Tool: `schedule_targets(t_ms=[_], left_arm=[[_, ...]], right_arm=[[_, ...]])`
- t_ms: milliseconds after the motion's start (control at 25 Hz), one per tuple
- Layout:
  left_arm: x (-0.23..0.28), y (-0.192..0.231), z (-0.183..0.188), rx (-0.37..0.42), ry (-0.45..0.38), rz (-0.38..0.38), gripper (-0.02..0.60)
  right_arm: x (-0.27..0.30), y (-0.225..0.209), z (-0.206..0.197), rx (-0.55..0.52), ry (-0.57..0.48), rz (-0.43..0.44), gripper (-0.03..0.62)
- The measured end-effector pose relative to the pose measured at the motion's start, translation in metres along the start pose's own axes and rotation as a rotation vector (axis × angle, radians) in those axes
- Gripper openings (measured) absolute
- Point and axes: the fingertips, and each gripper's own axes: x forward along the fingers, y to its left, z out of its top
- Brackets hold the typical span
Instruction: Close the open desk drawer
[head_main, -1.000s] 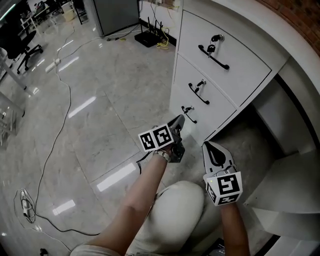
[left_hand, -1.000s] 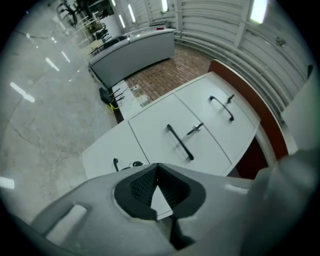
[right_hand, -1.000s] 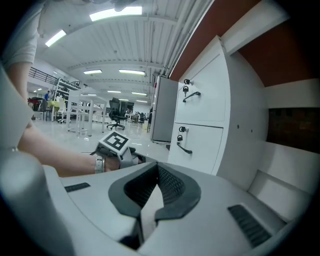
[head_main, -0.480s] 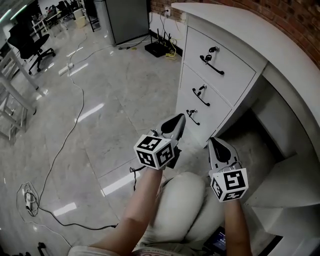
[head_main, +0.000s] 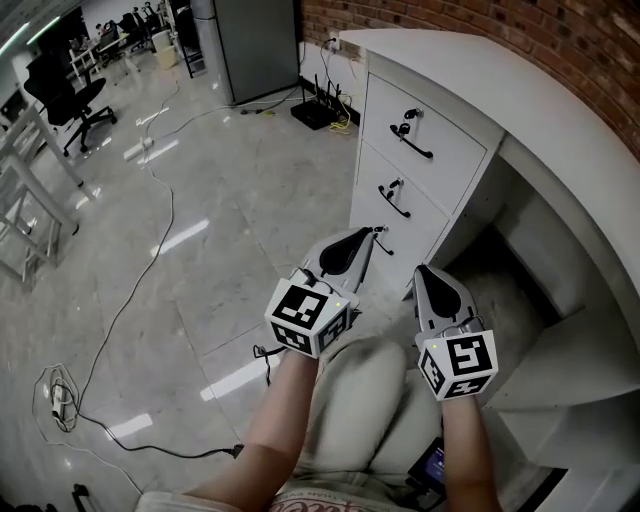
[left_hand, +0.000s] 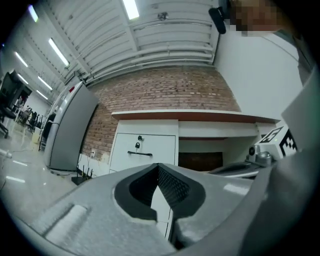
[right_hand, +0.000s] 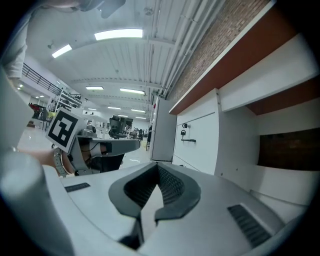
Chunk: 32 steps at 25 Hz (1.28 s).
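Black square markers (head_main: 308, 315) on left gripper (head_main: 368, 234) and right gripper (head_main: 420, 272) — drawers (head_main: 425, 135) shut.

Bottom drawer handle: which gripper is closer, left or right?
Left. In the head view the left gripper has its tip just left of the bottom drawer handle, apparently not touching it. The right gripper is farther off, below and right of the handle.

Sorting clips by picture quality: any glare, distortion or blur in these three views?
Head view: light streaks glare on the glossy floor; drawers sharp. Left gripper view: fisheye bends the desk edge, corners black. Right gripper view: same fisheye, bright ceiling lights.
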Motion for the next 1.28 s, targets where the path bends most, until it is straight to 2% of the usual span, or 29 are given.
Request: schedule_targets(t_ms=[120,320,720,1280], left_arm=[[-0.005,-0.013,0.019,0.03,-0.023,-0.014,0.006],[-0.014,-0.023,0.036,0.012,-0.055,-0.035,0.006],[-0.019,-0.038,0.039,0.063,-0.041,-0.049,0.006],[-0.016,-0.049,0.027,0.058,-0.024,-0.059,0.006]], right_arm=[[-0.011,-0.004,0.012,0.04,-0.023,-0.022,0.011],[-0.022,-0.002,0.025,0.103,-0.053,-0.024,0.011],[-0.02,0.003,0.031,-0.008,-0.044,-0.057,0.011],[-0.027,0.0,0.024,-0.005,-0.037,-0.08,0.011]])
